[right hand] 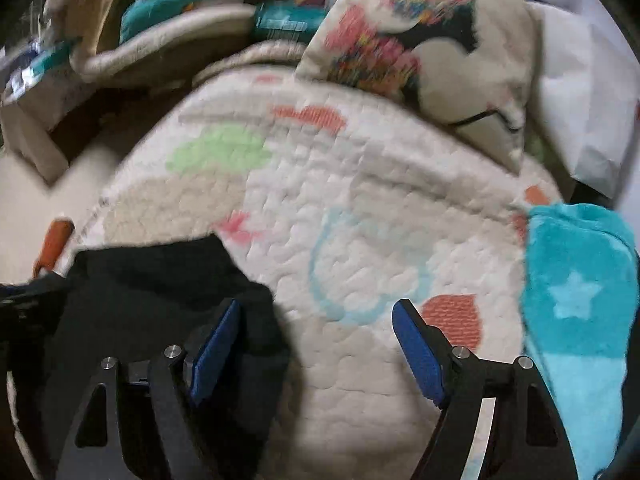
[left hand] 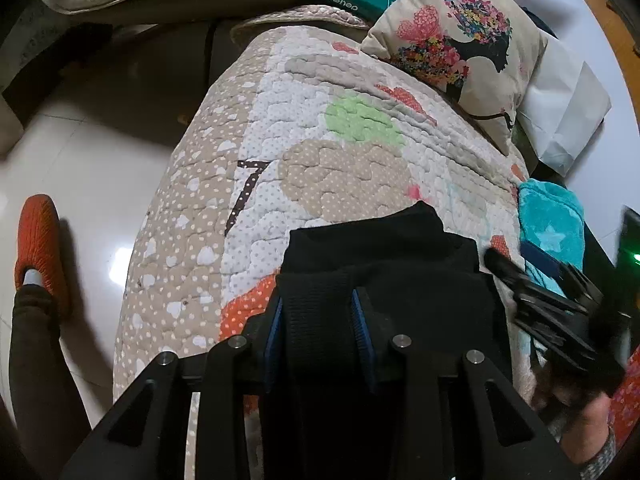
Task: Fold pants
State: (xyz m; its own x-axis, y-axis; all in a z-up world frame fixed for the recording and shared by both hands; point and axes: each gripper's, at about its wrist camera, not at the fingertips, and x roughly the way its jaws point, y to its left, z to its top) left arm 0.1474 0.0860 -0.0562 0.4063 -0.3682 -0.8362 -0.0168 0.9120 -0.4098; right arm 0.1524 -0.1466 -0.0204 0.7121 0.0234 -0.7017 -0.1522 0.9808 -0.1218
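In the left wrist view, the left gripper (left hand: 318, 322) pinches a fold of the black pants (left hand: 384, 256), which lie on the spotty quilt (left hand: 248, 128). In the right wrist view, the right gripper (right hand: 316, 344) stands wide apart and holds nothing; the pants (right hand: 152, 280) lie just beside its left finger, near a blue star blanket (right hand: 580, 280).

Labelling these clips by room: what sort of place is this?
Probably a home living room or bedroom: a quilted cover over a couch or bed, a printed cushion, glossy floor tiles.
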